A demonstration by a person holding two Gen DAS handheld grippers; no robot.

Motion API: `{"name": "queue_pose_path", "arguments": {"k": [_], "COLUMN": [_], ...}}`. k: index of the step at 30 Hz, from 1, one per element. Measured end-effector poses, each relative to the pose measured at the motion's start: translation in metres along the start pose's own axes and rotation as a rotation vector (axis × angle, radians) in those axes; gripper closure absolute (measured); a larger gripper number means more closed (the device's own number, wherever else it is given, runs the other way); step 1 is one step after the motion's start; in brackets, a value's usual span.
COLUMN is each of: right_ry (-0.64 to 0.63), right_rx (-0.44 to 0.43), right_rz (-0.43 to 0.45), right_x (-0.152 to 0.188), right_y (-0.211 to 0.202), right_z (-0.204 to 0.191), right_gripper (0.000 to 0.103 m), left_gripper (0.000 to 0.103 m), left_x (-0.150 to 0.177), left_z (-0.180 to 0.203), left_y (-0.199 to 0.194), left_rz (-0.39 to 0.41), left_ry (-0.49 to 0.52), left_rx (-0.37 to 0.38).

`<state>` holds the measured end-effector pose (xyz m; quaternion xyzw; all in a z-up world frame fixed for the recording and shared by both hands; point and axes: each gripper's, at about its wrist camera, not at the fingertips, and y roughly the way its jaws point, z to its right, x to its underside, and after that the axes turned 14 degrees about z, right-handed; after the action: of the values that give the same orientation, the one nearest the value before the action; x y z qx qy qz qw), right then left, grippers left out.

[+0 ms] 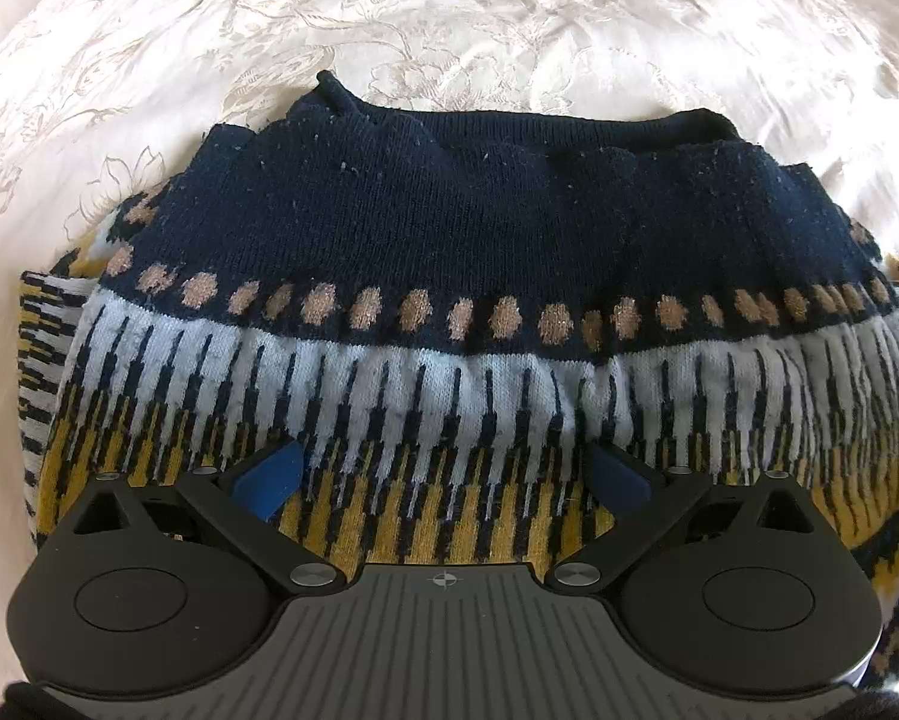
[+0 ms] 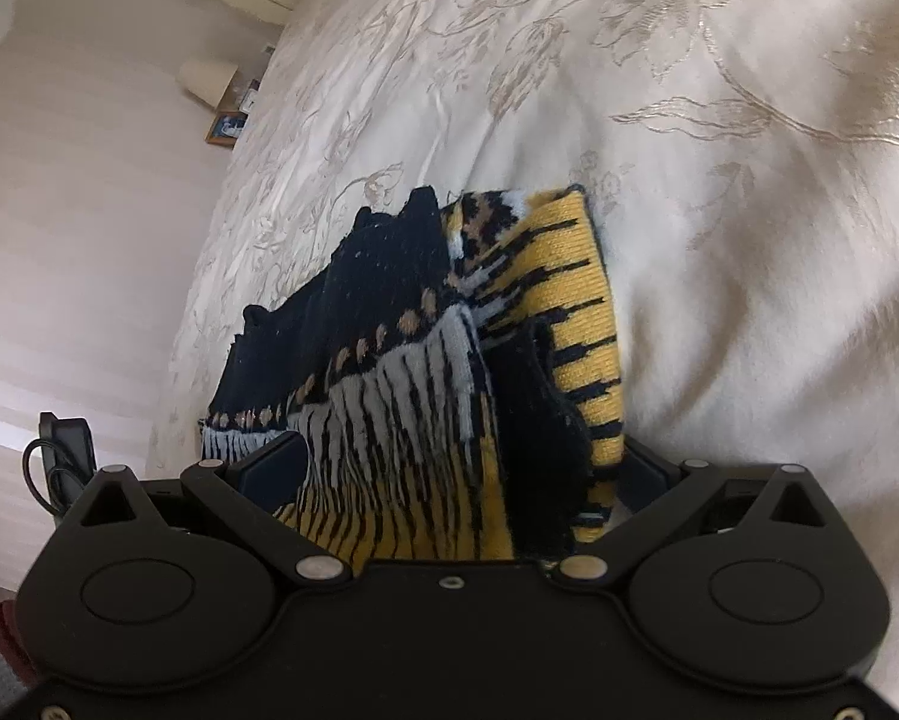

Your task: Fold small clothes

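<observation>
Lying folded on the cream embroidered bedspread (image 1: pixel 509 30), the navy, white and yellow patterned knit garment (image 1: pixel 449 276) is judged soft, limp, best taken by an edge. Left gripper (image 1: pixel 449 474) fingers are spread wide above it; right gripper (image 2: pixel 449 468) fingers are spread around its end.

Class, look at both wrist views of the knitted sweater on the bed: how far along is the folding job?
Done: the sweater lies folded in layers on the bedspread, navy band on top. In hand: the left hand-held gripper is open above it, holding nothing; the right hand-held gripper straddles the yellow edge, grip unclear. Left: probably only tidying that uneven side.
</observation>
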<state>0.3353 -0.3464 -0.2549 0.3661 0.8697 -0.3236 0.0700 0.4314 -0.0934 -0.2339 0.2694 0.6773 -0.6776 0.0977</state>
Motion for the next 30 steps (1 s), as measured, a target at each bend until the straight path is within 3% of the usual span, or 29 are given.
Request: {"name": "queue_pose_path", "arguments": {"k": [2,3,5,6,10,13,20,25,30], "right_ry": [-0.017,-0.023,-0.031,-0.04,-0.076,-0.07,-0.029,-0.034,-0.067], "right_rx": [-0.007,-0.016,-0.001,0.01,0.008,0.013,0.02,0.029,0.075], "right_rz": [-0.017,-0.032,-0.081,-0.101,-0.096,-0.076,-0.048,-0.043,-0.029], "right_x": [-0.001,-0.002,-0.001,0.0,0.001,0.0,-0.004,-0.006,-0.006], "right_y": [0.002,0.004,0.008,0.011,0.007,0.001,-0.01,-0.012,-0.016], "right_z": [-0.003,-0.005,-0.008,-0.01,-0.017,-0.021,-0.022,-0.031,-0.048], "right_gripper": [0.005,0.025,0.056,0.059,0.064,0.065,0.065,0.066,0.068], "left_gripper": [0.001,0.003,0.015,0.025,0.029,0.029,0.029,0.033,0.033], "left_x": [-0.001,0.0,-0.002,-0.003,-0.01,-0.02,-0.038,-0.032,0.001], "left_z": [-0.001,-0.002,-0.002,0.001,0.02,0.027,0.031,0.021,-0.005], "left_y": [0.001,-0.001,-0.011,-0.017,-0.028,-0.019,0.007,-0.04,-0.103], "left_rz": [-0.011,-0.008,0.024,0.053,0.121,0.139,0.08,0.177,0.224], "left_ry": [0.0,0.0,0.011,0.028,0.116,0.106,0.146,0.112,0.032], "left_rx": [0.004,0.004,-0.005,-0.013,-0.049,-0.089,-0.073,-0.082,-0.058]}}
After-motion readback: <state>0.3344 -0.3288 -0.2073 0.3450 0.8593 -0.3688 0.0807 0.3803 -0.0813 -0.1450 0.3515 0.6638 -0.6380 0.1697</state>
